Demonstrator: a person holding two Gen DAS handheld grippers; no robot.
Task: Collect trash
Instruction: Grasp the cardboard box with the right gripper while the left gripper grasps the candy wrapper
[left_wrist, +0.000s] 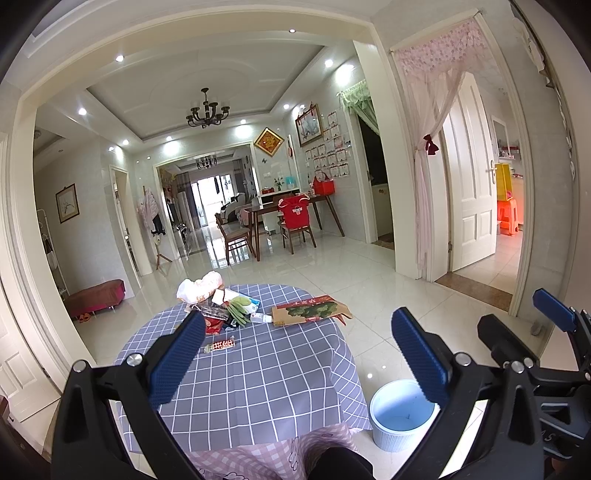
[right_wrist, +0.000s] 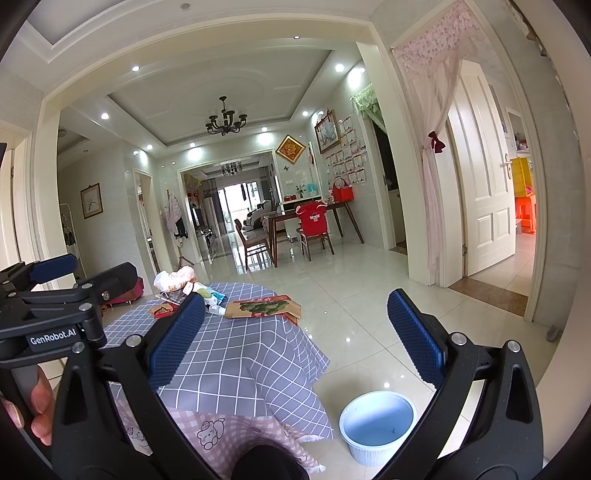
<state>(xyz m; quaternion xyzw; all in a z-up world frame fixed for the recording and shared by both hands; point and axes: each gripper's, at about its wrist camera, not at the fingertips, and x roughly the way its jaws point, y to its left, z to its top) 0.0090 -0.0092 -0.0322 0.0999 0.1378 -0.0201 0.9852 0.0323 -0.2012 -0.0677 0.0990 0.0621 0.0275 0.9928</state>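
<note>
A round table under a grey checked cloth (left_wrist: 258, 369) (right_wrist: 236, 354) carries a pile of trash at its far side: a white plastic bag (left_wrist: 197, 286) (right_wrist: 173, 278), green gloves (left_wrist: 238, 308), a flat cardboard box with a green print (left_wrist: 310, 310) (right_wrist: 264, 307), a small bottle (left_wrist: 260, 317), red wrappers (left_wrist: 213, 325) (right_wrist: 162, 310) and a small red-patterned packet (left_wrist: 218, 346). A white bin with a blue inside (left_wrist: 400, 413) (right_wrist: 376, 426) stands on the floor to the right of the table. My left gripper (left_wrist: 299, 358) hangs open above the near table edge. My right gripper (right_wrist: 295, 343) is open too, holding nothing.
Glossy white floor tiles (left_wrist: 369, 280) spread around the table. A wooden dining table with chairs (left_wrist: 291, 221) stands further back. An open white door (left_wrist: 472, 192) with a pink curtain is on the right. A low red bench (left_wrist: 96, 297) sits at the left wall. A pink checked cloth (right_wrist: 207, 432) lies nearest me.
</note>
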